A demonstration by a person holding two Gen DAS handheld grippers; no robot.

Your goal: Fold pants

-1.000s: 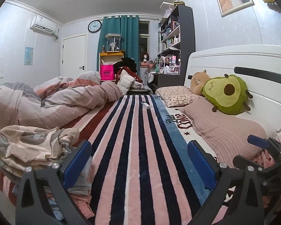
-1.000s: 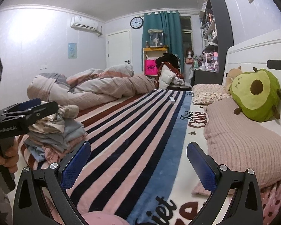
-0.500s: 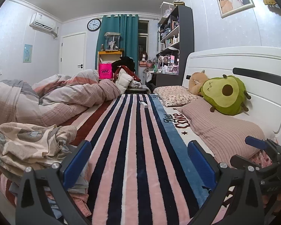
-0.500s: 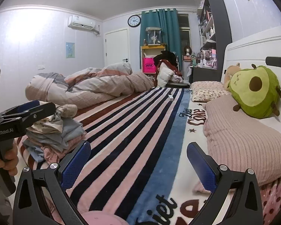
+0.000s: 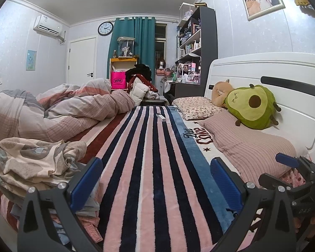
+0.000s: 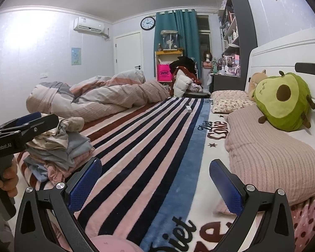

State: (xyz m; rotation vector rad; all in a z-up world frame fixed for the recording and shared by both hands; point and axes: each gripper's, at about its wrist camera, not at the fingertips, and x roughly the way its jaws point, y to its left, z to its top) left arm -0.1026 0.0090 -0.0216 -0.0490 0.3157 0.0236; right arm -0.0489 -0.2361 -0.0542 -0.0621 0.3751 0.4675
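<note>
Both tongs hover low over the bed, spread wide and holding nothing. The left tongs [image 5: 155, 180] look along the striped blanket [image 5: 153, 157], with the pile of clothes [image 5: 31, 163] just beside their left finger; the right tongs [image 6: 155, 178] sit nearer the pillow [image 6: 268, 153] and the avocado cushion [image 6: 283, 100]. The pants cannot be singled out; they are presumably somewhere in that crumpled pile, which lies near the bed's edge in front of the bunched quilt [image 5: 58, 113].

Compared with one second ago, the views have shifted only slightly: the left camera has drifted a little, so the pile sits somewhat higher and more fully in its frame, and the pillow and cushion have slid a little. The spread of each pair is unchanged, and the pile keeps its shape. Judged from this, no garment has been picked up and folding has not begun; the first step, drawing the pants out onto the open blanket, remains.
</note>
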